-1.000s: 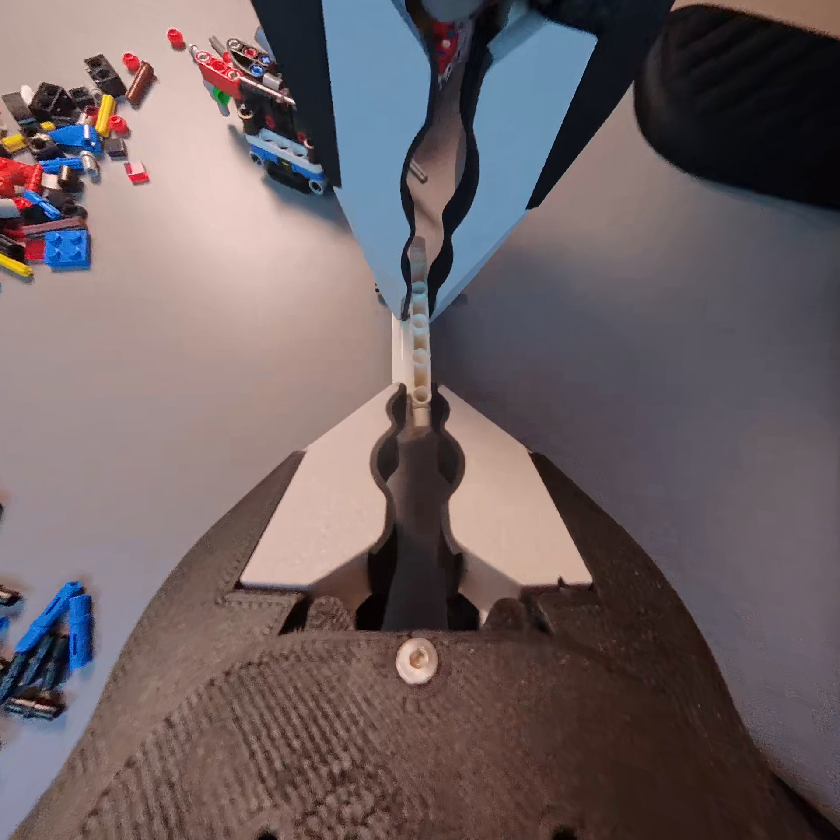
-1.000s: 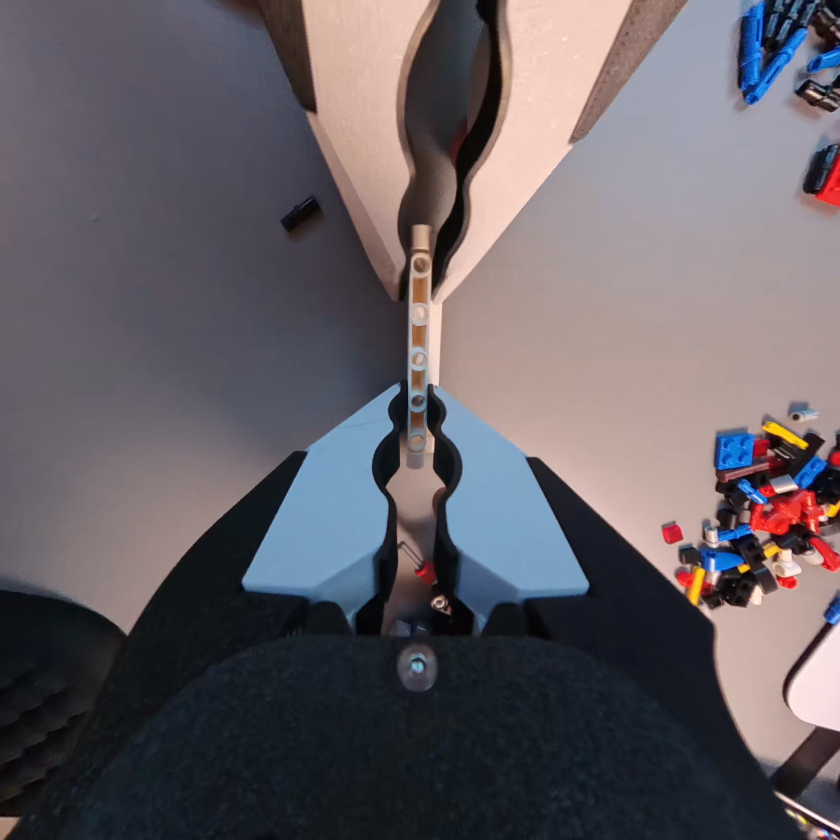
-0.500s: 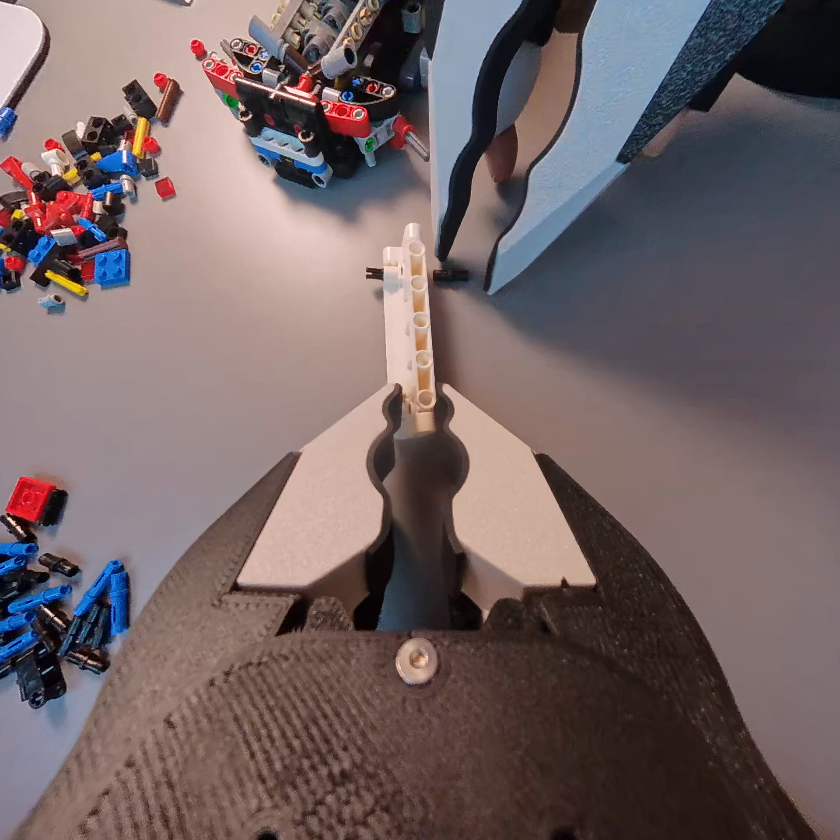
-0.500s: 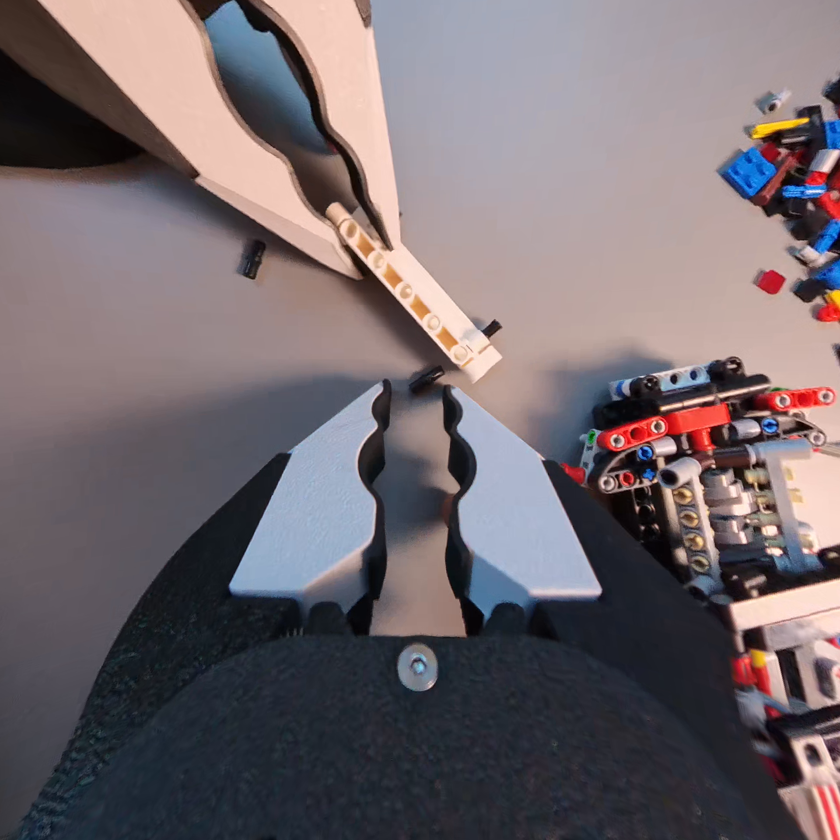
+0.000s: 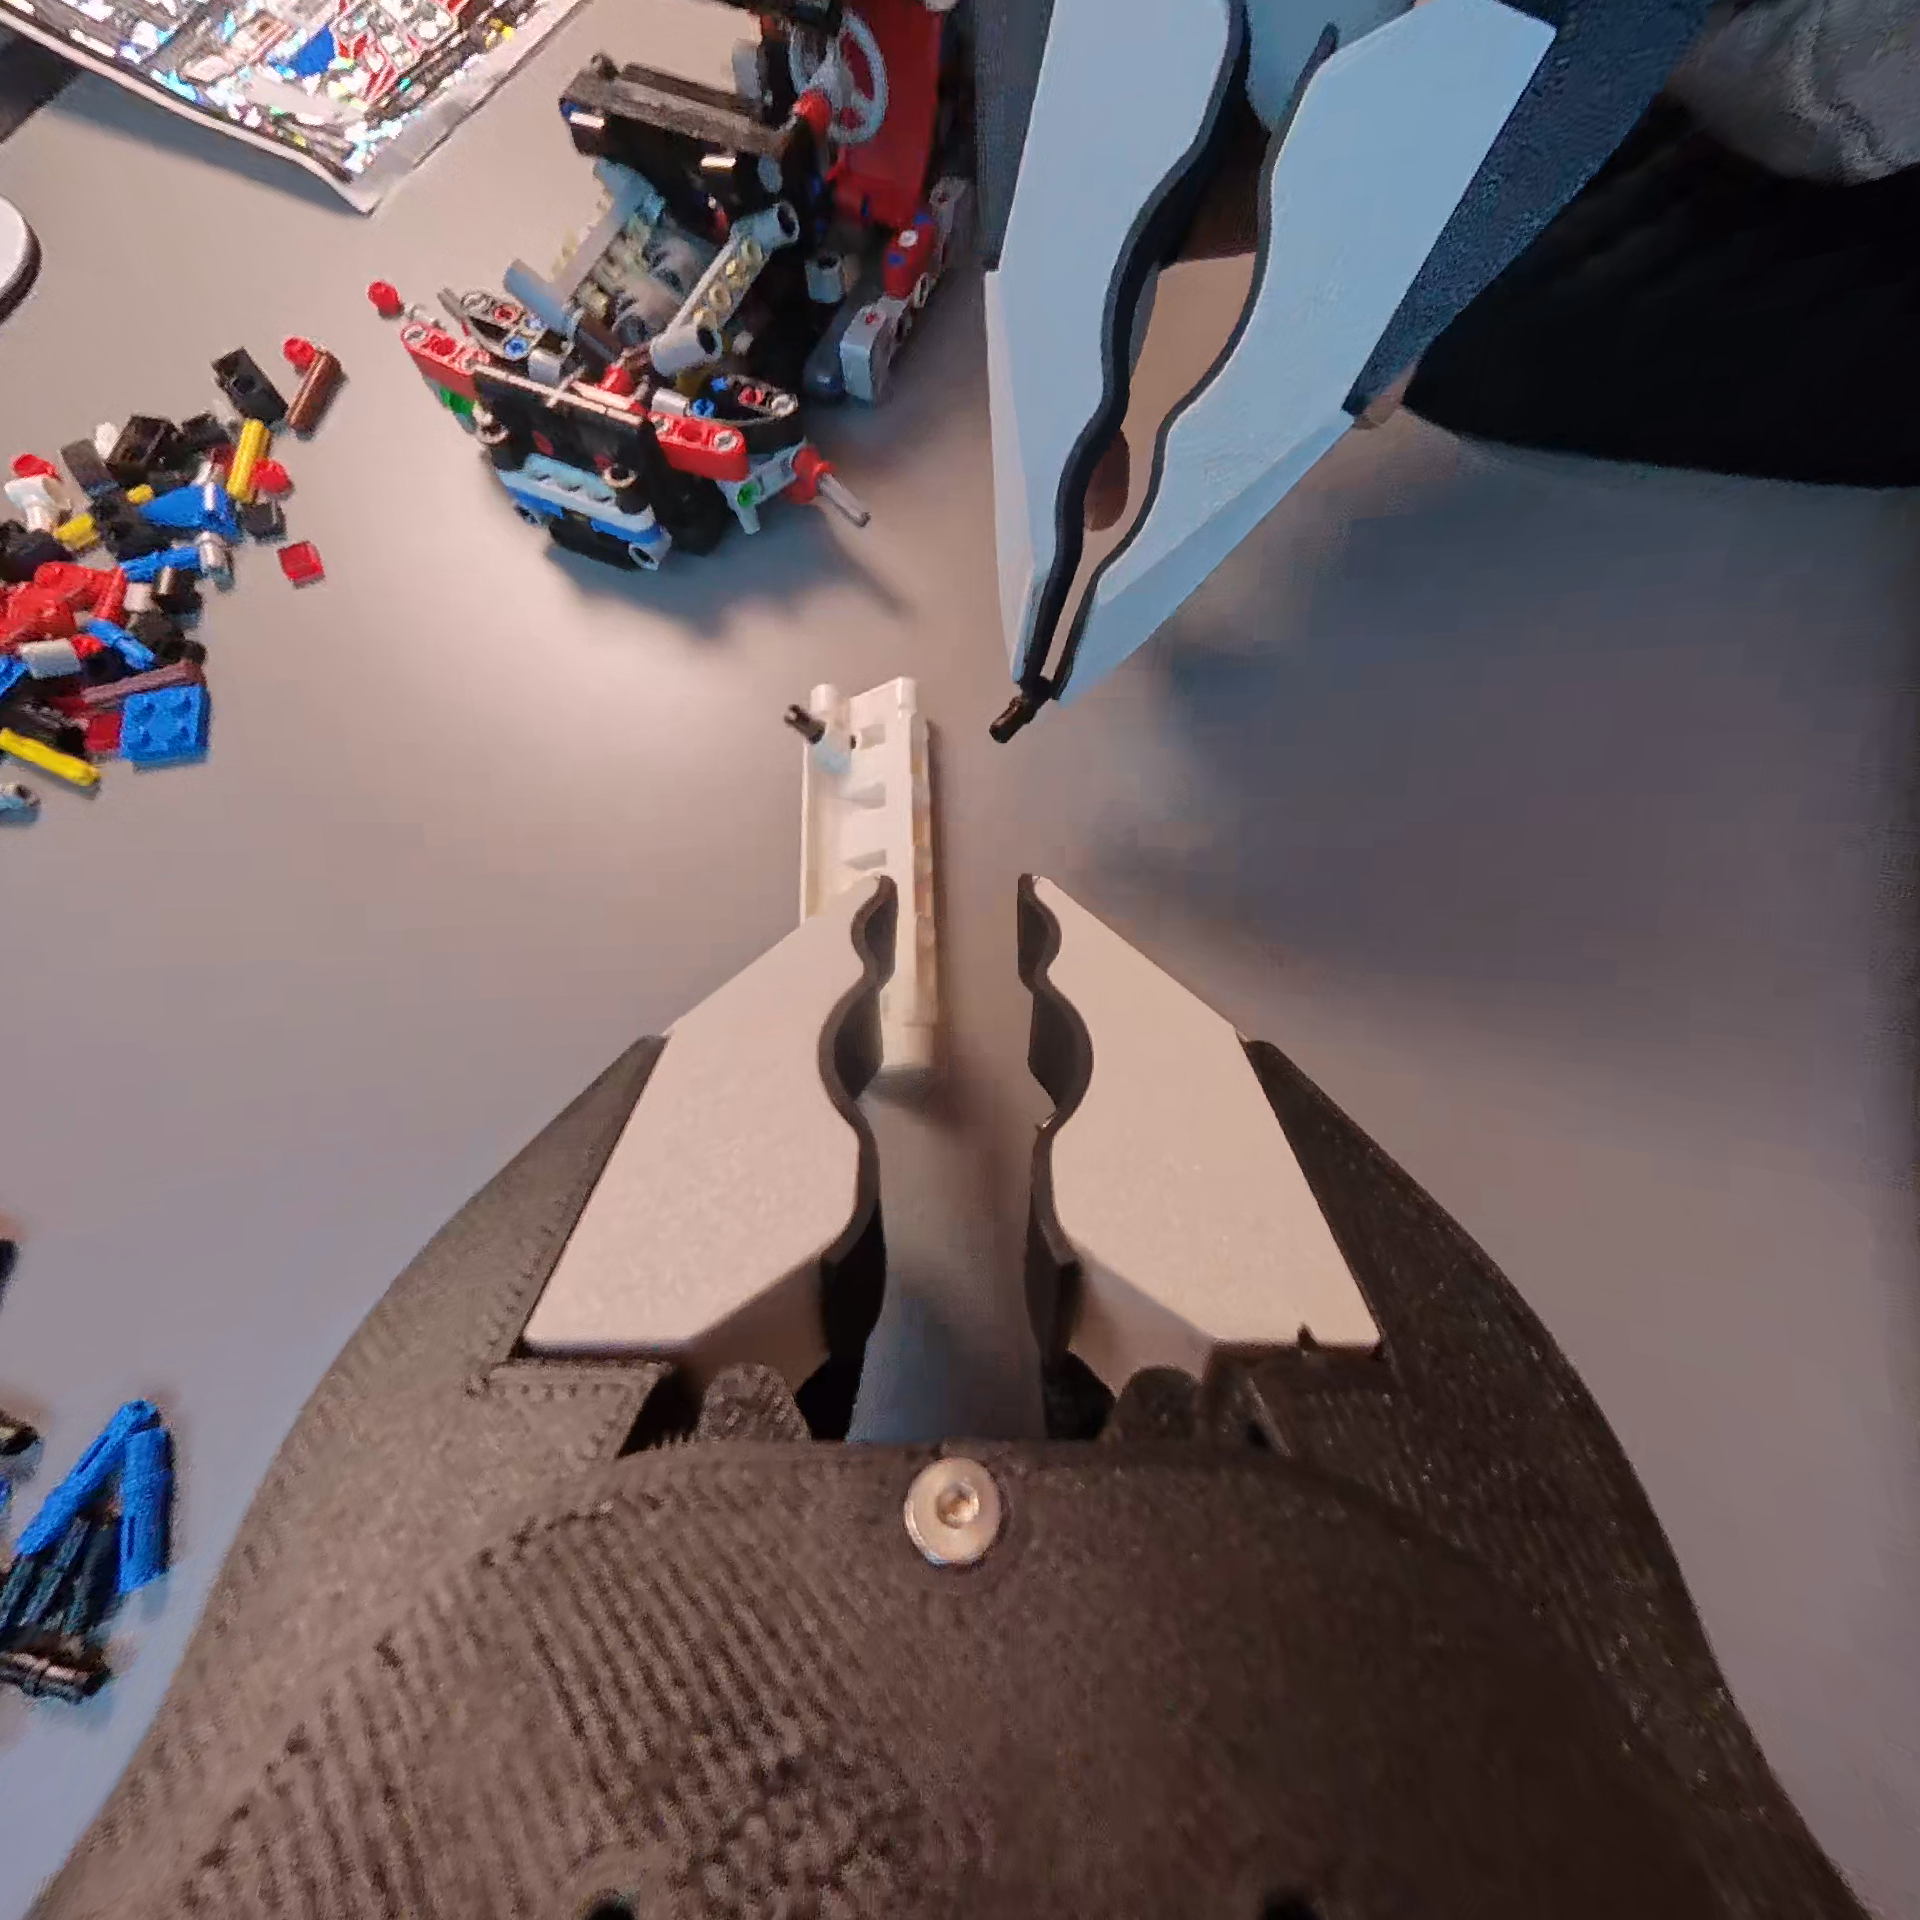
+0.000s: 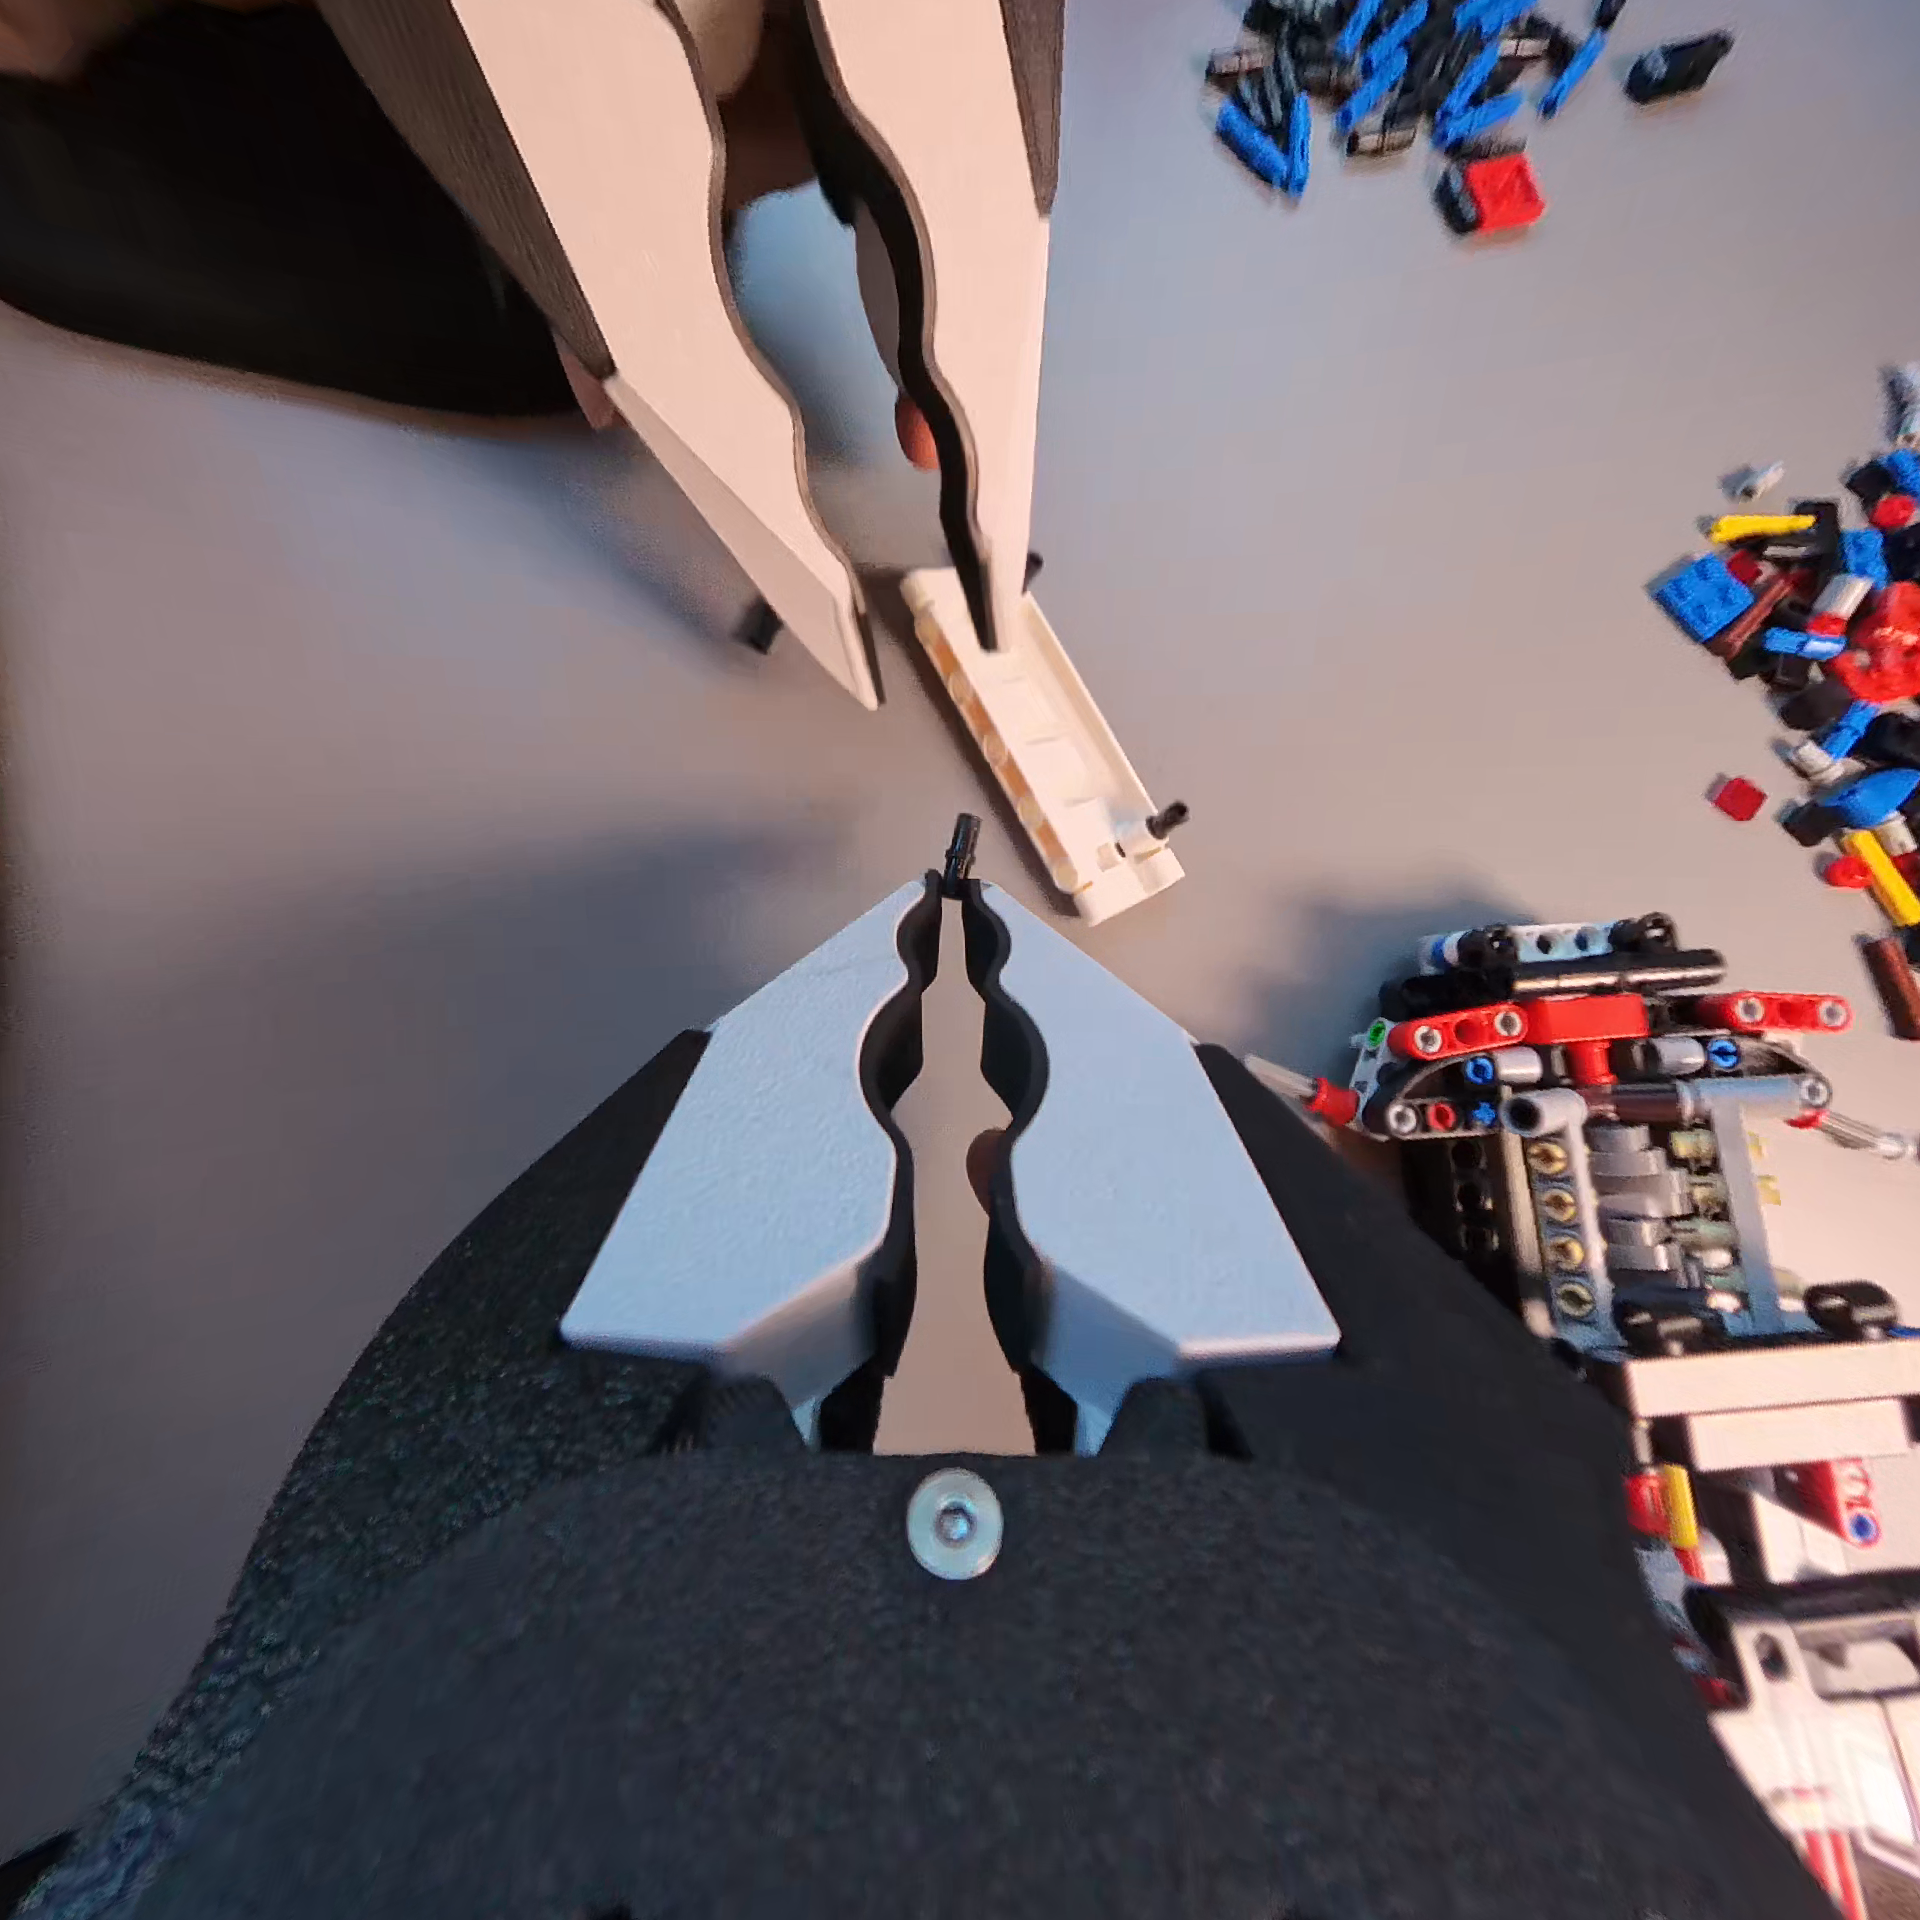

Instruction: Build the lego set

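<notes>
A long white panel piece [image 5: 868,821] lies flat on the grey table with a black pin [image 5: 800,717] stuck in its far end. My left gripper [image 5: 956,888] is open. The panel's near end lies between its fingers, against the left one and clear of the right. My right gripper [image 6: 953,885] is shut on a small black pin [image 6: 961,847] and holds it just short of the panel [image 6: 1039,748]. The left wrist view shows that gripper [image 5: 1044,686] and its pin [image 5: 1013,717] to the right of the panel's far end. The right wrist view shows the left gripper [image 6: 928,665] open over the panel.
The partly built truck model [image 5: 675,364] stands at the back left, and at the right in the right wrist view [image 6: 1610,1122]. A pile of loose pieces [image 5: 114,582], blue pins [image 5: 94,1486], a red brick [image 6: 1496,192] and a shiny bag [image 5: 312,73] lie around. Another black pin [image 6: 756,629] lies by the left gripper. The gap from one gripper's tips to the other's is roughly 4 cm.
The left gripper opened and the white panel left its grasp and now lies flat on the table. The right gripper let go of the panel, then shut on a black pin from the table.
</notes>
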